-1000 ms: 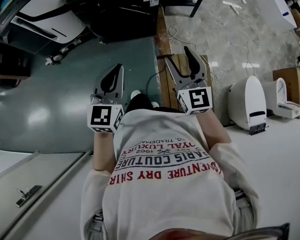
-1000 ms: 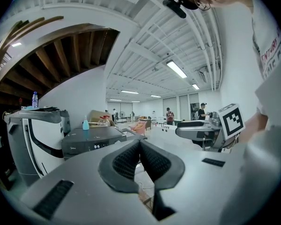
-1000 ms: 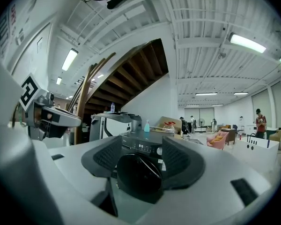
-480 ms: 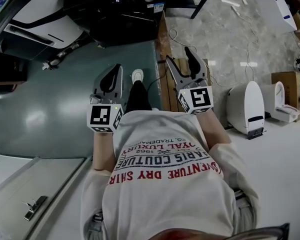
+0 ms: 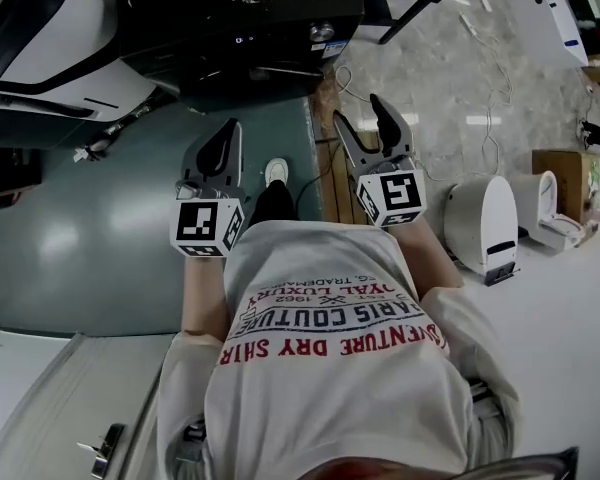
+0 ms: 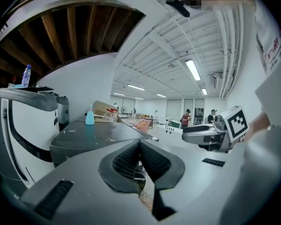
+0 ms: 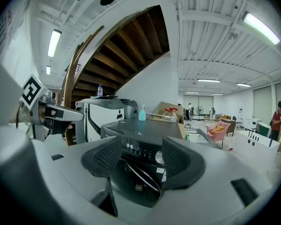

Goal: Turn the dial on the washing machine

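The dark front-loading washing machine point(image 5: 242, 23) stands ahead of me, at the top of the head view. Its round silver dial point(image 5: 323, 31) sits at the right end of the control panel. In the right gripper view the dial point(image 7: 159, 157) and the lit display point(image 7: 129, 146) show between the jaws, still some way off. My right gripper point(image 5: 358, 110) point(image 7: 139, 156) is open and holds nothing. My left gripper point(image 5: 230, 126) point(image 6: 139, 143) is shut, pads touching, empty, and points at the machine's left part point(image 6: 91, 135).
A white machine point(image 5: 70, 48) stands left of the washer. White toilet-like units point(image 5: 480, 223) and a cardboard box point(image 5: 558, 173) are at the right. Cables point(image 5: 480, 38) trail over the stone floor. A blue spray bottle point(image 7: 142, 112) stands on the washer. My shoe point(image 5: 276, 171) steps beside wooden boards point(image 5: 330, 168).
Both grippers and I have moved forward toward the washing machine, which now sits lower and larger in the head view. Neither gripper's jaws changed.
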Demonstrator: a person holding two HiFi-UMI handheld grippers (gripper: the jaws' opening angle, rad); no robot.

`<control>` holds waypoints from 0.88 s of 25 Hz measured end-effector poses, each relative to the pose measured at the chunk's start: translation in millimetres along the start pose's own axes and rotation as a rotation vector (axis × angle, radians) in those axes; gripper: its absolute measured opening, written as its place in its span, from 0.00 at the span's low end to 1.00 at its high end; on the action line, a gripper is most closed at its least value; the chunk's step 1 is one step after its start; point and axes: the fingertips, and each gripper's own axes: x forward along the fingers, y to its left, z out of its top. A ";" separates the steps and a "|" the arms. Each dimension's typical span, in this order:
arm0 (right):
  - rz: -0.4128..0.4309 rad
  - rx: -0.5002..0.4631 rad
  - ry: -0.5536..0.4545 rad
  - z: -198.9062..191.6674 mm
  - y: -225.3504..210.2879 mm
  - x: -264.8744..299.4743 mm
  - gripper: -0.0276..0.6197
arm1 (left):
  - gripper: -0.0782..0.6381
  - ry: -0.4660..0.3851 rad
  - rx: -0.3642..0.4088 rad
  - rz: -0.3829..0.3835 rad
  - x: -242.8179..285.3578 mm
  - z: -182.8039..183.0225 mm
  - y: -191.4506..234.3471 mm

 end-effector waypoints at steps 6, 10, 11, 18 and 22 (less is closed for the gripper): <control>-0.037 0.007 0.041 4.9 -14.4 70.8 0.45 | 0.13 0.013 0.009 -0.041 56.7 12.6 49.8; -0.054 -0.008 0.083 -4.7 -20.8 105.2 0.45 | 0.13 0.039 0.008 -0.054 81.6 9.1 73.9; -0.059 -0.015 0.095 -7.9 -23.7 112.9 0.45 | 0.13 0.048 0.012 -0.056 87.8 6.6 78.2; -0.087 -0.063 0.196 -49.0 -49.5 151.5 0.45 | 0.13 0.106 -0.001 -0.065 119.8 -22.8 87.5; -0.097 -0.081 0.253 -75.3 -60.9 174.5 0.45 | 0.13 0.138 0.005 -0.040 128.2 -34.4 89.3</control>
